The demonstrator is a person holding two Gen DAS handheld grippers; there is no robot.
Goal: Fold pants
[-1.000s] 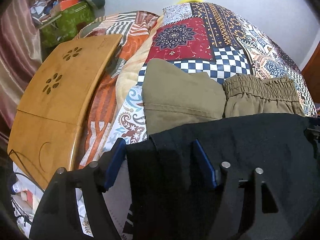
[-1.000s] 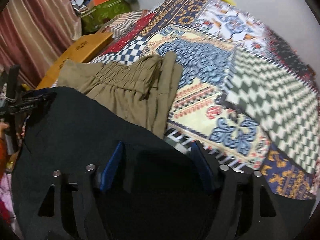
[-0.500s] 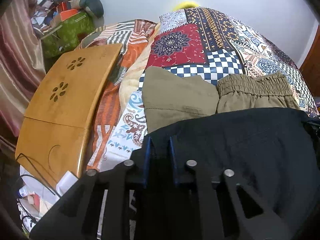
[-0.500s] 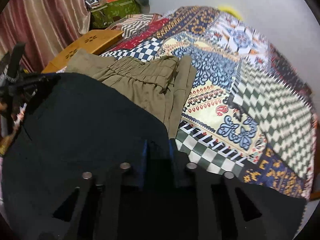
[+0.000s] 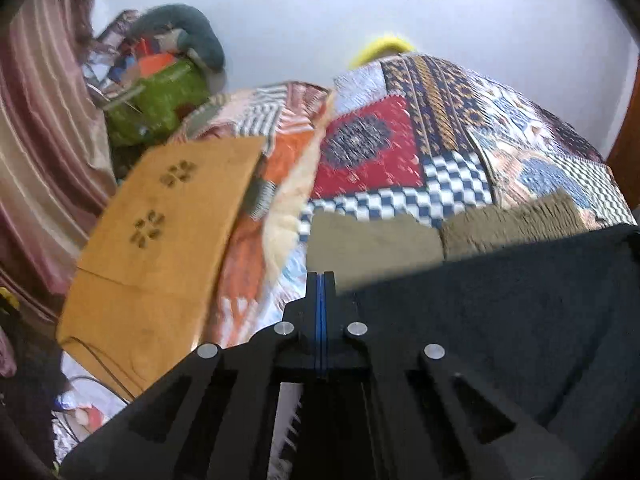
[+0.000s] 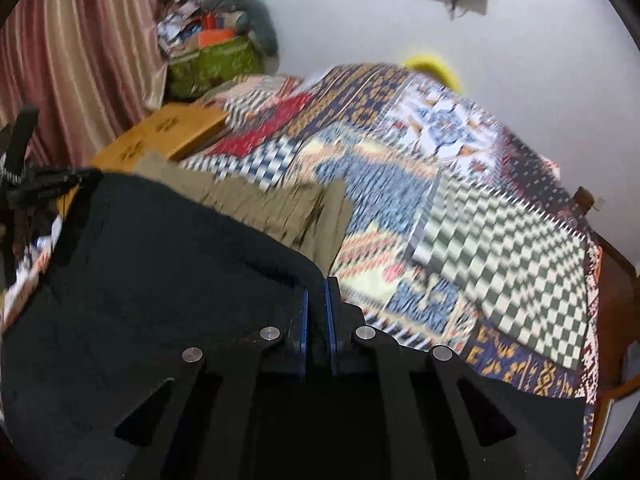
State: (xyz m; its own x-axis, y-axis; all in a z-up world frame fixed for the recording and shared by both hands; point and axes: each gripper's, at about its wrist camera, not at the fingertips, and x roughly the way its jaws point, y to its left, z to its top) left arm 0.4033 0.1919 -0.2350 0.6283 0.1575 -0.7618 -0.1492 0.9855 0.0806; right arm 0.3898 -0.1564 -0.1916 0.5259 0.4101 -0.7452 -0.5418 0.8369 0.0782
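Clamps shut with the left hand-held gripper, blue pads pressed together on one corner of the black pants. Does the same on the right hand-held gripper, pads pinched on a sliver of dark cloth at the other corner. Holds the pants up off the bed, at its near end, with the gripped edge stretched crosswise from one hand to the other and the rest of the cloth falling away below the cameras, out of sight.

Looks like the start of a fold. Puts the long axis of that held edge side to side, so the open quilt lies straight ahead of both hands, neither one clearly nearer. Probably calls for carrying both corners forward together, level with each other, to keep the edge from skewing.

Shows matte, soft, slightly fuzzy black fabric, thin enough to vanish between the pads. Just beyond it, finds a pair of olive pants already folded flat, with a gathered elastic waistband. Underneath, a busy patchwork quilt in checks and medallions. Off to the left, a smooth wooden lap tray with flower-shaped cut-outs, well clear of the cloth.
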